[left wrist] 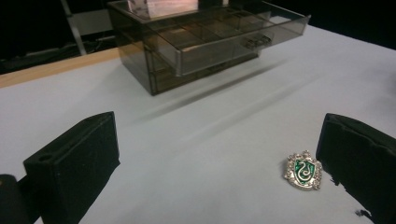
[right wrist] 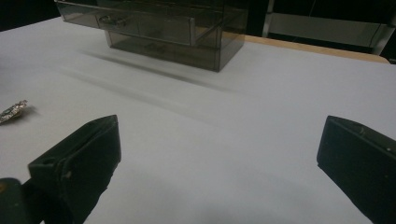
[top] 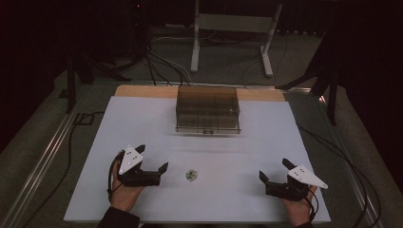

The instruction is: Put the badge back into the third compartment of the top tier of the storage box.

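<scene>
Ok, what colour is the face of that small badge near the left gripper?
Green enamel with a silver snake, inside a silver studded rim; the badge shows best in the left gripper view.

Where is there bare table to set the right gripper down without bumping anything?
The widest bare patch lies between the badge and the right gripper, running up to the drawer box. The strip right of the box is bare too. It is tighter near the left gripper, whose open jaws sit just beside the badge, and under the box's pulled-out top drawer.
</scene>
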Motion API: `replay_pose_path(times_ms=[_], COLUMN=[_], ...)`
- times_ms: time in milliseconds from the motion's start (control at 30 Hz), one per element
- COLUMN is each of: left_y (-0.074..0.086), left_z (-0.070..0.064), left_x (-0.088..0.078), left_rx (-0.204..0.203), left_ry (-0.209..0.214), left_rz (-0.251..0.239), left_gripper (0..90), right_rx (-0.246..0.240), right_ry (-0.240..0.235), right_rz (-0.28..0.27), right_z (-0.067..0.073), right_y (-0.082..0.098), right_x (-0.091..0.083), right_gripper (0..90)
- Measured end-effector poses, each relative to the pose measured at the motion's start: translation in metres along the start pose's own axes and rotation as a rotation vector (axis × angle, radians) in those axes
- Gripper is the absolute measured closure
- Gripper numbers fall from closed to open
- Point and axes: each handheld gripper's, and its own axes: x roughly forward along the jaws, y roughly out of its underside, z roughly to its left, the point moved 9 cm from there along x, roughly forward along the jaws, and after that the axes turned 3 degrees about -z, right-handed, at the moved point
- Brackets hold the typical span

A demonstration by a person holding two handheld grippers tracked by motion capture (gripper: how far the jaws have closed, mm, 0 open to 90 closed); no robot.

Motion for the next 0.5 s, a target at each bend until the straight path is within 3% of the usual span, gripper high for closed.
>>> replay_pose_path(times_ms=[500], left_y=[0.005], left_z=[-0.021], left_x=[0.021], left_rx=[0.023], left_ry=[0.057], left_rz=[0.051], left_gripper=[0.3], right_rx=[0.001], right_ry=[0.001], right_rz=[0.002], right_z=[0.000], right_y=[0.000], right_x=[0.000], right_gripper=[0.0])
